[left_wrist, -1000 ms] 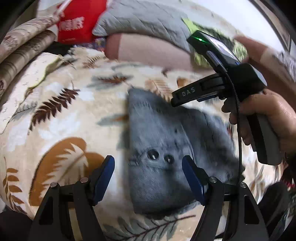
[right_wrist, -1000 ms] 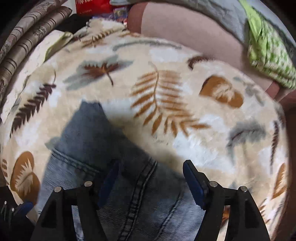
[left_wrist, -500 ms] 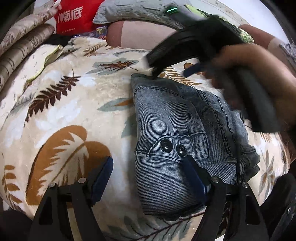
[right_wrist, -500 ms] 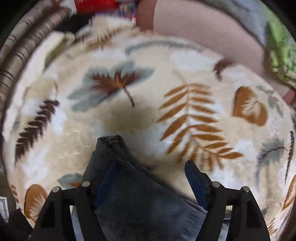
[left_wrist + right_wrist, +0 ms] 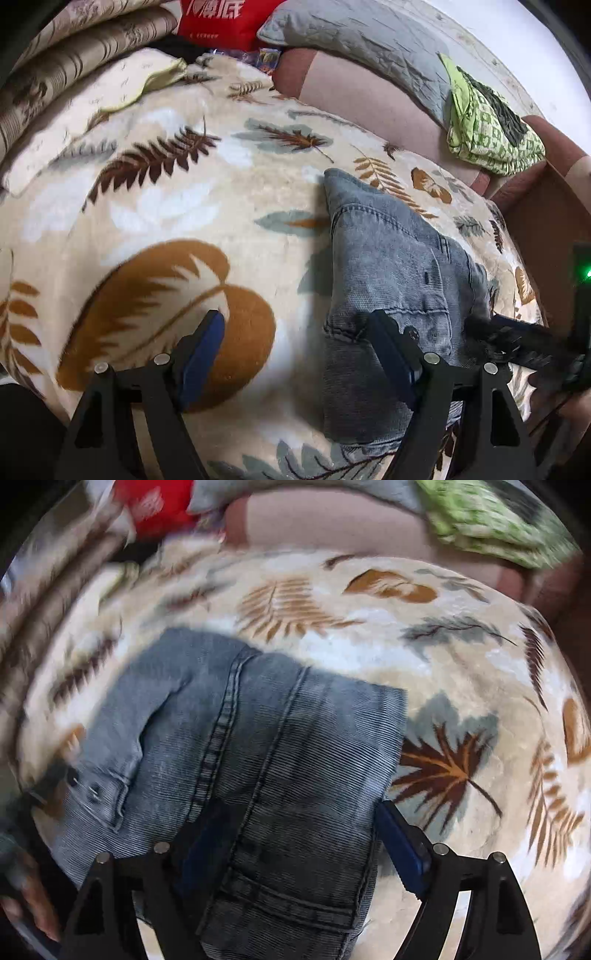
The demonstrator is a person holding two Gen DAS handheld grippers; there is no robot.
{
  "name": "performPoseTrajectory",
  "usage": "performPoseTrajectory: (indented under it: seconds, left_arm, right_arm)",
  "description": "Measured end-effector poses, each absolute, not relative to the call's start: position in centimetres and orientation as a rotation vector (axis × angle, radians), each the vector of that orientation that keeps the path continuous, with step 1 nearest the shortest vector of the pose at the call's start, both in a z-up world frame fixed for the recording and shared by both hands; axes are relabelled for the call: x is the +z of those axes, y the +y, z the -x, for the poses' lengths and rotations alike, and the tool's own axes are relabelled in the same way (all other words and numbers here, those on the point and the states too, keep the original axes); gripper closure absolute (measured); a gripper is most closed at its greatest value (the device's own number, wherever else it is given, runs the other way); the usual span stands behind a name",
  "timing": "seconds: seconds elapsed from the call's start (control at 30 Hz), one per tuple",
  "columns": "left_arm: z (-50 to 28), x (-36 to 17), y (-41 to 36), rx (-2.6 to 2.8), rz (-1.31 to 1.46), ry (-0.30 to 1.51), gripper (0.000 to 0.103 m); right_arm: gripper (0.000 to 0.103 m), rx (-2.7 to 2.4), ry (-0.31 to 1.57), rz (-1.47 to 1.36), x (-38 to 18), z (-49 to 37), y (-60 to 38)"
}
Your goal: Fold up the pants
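Left wrist view. Pants (image 5: 388, 266): grey-blue washed denim, folded into a compact bundle, lying on the leaf-print blanket (image 5: 177, 206), right of centre. Visible details: fine ribbed weave, double-stitched seams, a pocket edge, one dark snap button beside the right finger. Far corner stands up in a point; near edge is rounded and thick. Left gripper (image 5: 297, 354): fingers spread wide, nothing between them; right finger lies over the bundle's near-left edge, left finger over bare blanket. Right gripper (image 5: 524, 343): dark body at the frame's right edge, close to the denim; finger spacing cannot be told here.

Right wrist view, partly blurred. Pants (image 5: 266, 746): same bundle, lower centre-left, long stitched seams running toward the camera, waistband strip nearest the lens, two dark buttons at the left. Right gripper (image 5: 306, 842): fingers apart, straddling the bundle; the right finger sits at the fold's right edge, the left finger lies over the denim.
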State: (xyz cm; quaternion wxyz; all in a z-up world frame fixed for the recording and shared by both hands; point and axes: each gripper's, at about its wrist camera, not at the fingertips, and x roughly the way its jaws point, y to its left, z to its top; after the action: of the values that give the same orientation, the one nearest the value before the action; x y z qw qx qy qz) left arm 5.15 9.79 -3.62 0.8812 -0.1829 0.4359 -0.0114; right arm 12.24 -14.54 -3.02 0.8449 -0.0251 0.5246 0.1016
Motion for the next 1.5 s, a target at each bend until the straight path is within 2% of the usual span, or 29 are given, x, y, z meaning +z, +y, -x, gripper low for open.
performPoseTrajectory:
  seconds: [0.13, 0.2, 0.33, 0.57, 0.6, 0.67, 0.77, 0.9, 1.0, 1.07, 1.23, 1.37, 1.5]
  left_arm:
    - [-4.3, -2.2, 11.4, 0.060, 0.401, 0.807, 0.023]
    - [-4.0, -2.0, 12.1, 0.085, 0.430, 0.787, 0.023]
    - [-4.3, -2.6, 12.2, 0.084, 0.426, 0.812, 0.023]
    - [-3.8, -2.4, 11.8, 0.084, 0.391, 0.794, 0.023]
    - [-3.8, -2.5, 11.6, 0.083, 0.385, 0.797, 0.023]
    - [-4.1, -2.9, 11.3, 0.068, 0.381, 0.822, 0.023]
    - [-4.1, -3.1, 10.9, 0.051, 0.359, 0.832, 0.023]
    - [-4.3, -3.2, 10.8, 0.046, 0.366, 0.830, 0.023]
    - [-4.6, -3.6, 10.4, 0.034, 0.366, 0.853, 0.023]
    - [-4.5, -3.6, 10.4, 0.033, 0.356, 0.850, 0.023]
    - [-4.6, -3.4, 10.5, 0.035, 0.374, 0.836, 0.023]
    - [-4.7, -3.5, 9.7, 0.018, 0.343, 0.843, 0.022]
    - [-4.6, -3.3, 9.9, 0.020, 0.342, 0.832, 0.022]
  right_arm:
    - [0.018, 0.279, 0.928, 0.046, 1.8, -8.9, -13.6]
    - [0.015, 0.340, 0.882, 0.067, 2.4, -7.0, -12.7]
    - [0.013, 0.296, 1.005, 0.203, -4.7, -5.5, -11.3]
    - [0.011, 0.270, 0.835, 0.068, 0.1, -3.9, -14.1]
    - [0.009, 0.243, 0.847, 0.063, -0.7, -4.2, -14.5]
    - [0.008, 0.251, 1.017, 0.089, -5.2, -5.5, -14.8]
    - [0.006, 0.262, 1.010, -0.115, -4.7, -5.6, -17.2]
    - [0.004, 0.248, 0.836, -0.078, -1.2, -4.0, -17.2]
    - [0.003, 0.231, 0.999, -0.017, -5.6, -5.1, -16.7]
    - [0.003, 0.222, 0.982, -0.134, -5.3, -5.0, -18.1]
    - [0.002, 0.174, 0.857, -0.094, -2.0, -3.9, -18.9]
    - [0.002, 0.128, 0.982, 0.040, -5.9, -5.0, -18.0]
    - [0.002, 0.098, 0.909, 0.006, -2.9, -4.7, -18.6]
